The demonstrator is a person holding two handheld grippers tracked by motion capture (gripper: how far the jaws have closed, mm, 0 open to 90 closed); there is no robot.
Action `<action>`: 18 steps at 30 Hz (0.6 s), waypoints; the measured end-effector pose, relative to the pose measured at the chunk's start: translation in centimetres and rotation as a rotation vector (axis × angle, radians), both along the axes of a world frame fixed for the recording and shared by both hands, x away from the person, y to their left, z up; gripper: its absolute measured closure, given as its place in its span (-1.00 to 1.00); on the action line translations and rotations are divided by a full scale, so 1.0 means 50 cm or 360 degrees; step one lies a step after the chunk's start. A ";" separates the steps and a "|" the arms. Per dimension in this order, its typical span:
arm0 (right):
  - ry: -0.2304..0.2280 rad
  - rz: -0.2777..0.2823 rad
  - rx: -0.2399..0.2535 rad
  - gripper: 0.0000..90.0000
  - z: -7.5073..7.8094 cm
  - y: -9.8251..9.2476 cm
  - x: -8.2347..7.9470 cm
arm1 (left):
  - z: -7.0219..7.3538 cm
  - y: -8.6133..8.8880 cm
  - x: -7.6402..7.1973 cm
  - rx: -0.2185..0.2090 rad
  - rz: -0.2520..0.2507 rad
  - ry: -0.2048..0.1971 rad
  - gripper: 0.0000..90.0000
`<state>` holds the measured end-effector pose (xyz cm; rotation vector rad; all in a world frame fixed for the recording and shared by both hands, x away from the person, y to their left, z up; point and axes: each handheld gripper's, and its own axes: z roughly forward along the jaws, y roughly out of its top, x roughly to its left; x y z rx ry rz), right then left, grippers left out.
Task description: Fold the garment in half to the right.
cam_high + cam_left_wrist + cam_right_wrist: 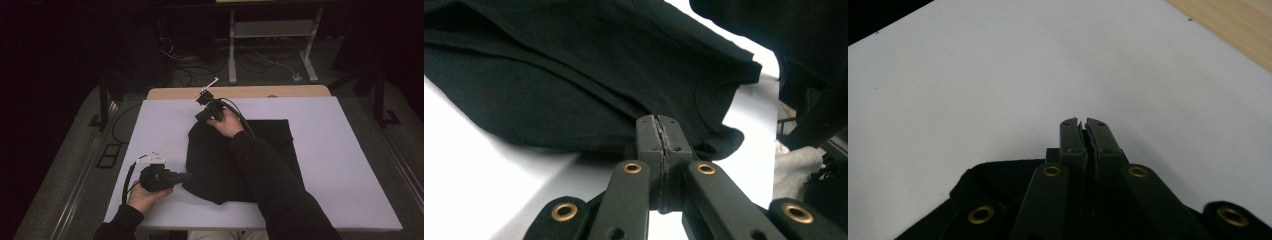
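Black garment (225, 165) mid-tabletop (345, 165), partly folded, left half bunched; more folding judged left. Right gripper (206, 111) at far edge, jaws shut on a fold of cloth. Left gripper (186, 176) at near-left edge, jaws shut, apparently pinching the hem.

We found no readable text, label, brand or number anywhere in these views. We could make out no sign either.
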<state>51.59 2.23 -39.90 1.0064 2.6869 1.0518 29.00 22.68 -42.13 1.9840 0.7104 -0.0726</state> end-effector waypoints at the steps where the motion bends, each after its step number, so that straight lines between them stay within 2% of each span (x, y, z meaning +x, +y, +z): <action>1: -0.0006 -0.0001 0.0003 0.90 0.004 -0.005 -0.002 | 0.001 -0.001 0.000 -0.0010 -0.0004 0.0001 0.97; 12: -0.0034 -0.0043 0.0064 0.90 0.044 -0.071 -0.014 | 0.017 -0.015 -0.002 -0.0053 -0.0023 -0.0029 0.97; 18: -0.0057 -0.0076 0.0087 0.90 0.055 -0.106 -0.019 | 0.027 -0.019 -0.003 -0.0146 -0.0030 -0.0022 0.97</action>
